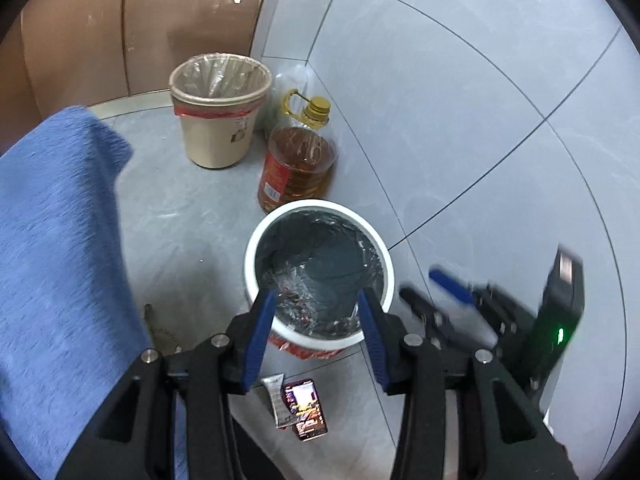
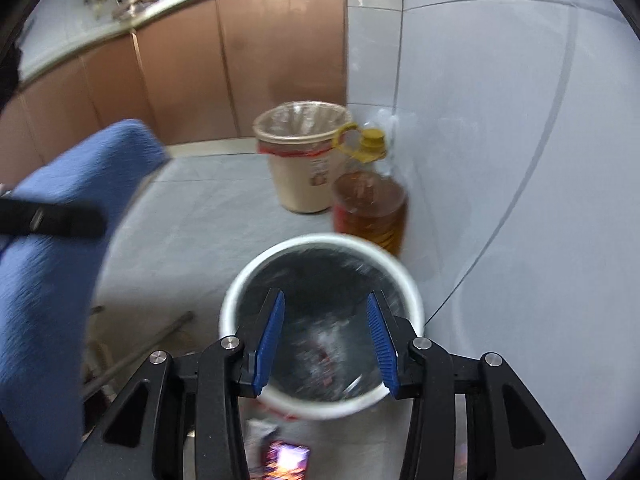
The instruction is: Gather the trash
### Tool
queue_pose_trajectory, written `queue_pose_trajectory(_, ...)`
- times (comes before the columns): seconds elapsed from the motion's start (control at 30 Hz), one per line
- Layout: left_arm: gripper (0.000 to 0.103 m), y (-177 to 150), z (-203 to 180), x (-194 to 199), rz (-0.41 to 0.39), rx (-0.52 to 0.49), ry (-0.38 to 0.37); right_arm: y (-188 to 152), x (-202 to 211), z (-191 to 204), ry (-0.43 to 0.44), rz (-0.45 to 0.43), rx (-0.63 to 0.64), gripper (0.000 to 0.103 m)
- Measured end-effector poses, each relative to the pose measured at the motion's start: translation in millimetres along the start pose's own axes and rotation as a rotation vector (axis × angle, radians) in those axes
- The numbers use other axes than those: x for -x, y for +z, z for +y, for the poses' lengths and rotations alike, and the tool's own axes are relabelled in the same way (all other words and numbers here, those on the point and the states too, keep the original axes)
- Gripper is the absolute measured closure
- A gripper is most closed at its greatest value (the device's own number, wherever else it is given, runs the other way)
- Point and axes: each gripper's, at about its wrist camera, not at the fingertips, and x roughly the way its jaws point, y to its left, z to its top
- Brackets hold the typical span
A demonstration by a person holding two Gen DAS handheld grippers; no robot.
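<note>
Above the white bin (image 1: 256, 254), both hand-held grippers (image 1: 318, 316) (image 2: 326, 340) gape wide — seemingly empty.

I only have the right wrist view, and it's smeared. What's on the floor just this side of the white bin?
Observer: Two pieces, a silver sachet and a dark printed packet, lying side by side and touching.
Operator: Where's the left gripper?
Observer: The left gripper is open and empty, poised over the white bin's near rim.
Operator: Does the left view show my right gripper?
Observer: Yes. The right gripper is blurred but open, just right of the bin.
</note>
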Motion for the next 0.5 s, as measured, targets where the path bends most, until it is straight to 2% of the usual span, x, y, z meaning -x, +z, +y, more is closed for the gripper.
queue_pose_trajectory(0.1,0.061,-10,10,19,-0.026,0.002,0.0,-40,0,14,0.11,0.055,-0.008,0.06)
queue_pose_trajectory(0.13,0.061,-15,14,27,-0.037,0.006,0.002,-61,-9,22,0.167,0.11,-0.004,0.06)
queue_pose_trajectory(0.23,0.061,-26,25,43,-0.055,0.024,-0.006,-109,-46,42,0.248,0.255,0.013,0.06)
queue_pose_trajectory(0.3,0.061,-32,31,52,-0.068,0.034,-0.005,-138,-77,54,0.286,0.342,0.006,0.06)
queue_pose_trajectory(0.43,0.06,-47,42,78,-0.106,0.034,0.005,-184,-145,69,0.306,0.496,-0.03,0.06)
queue_pose_trajectory(0.5,0.056,-56,49,91,-0.125,0.045,-0.001,-202,-173,74,0.315,0.559,-0.043,0.06)
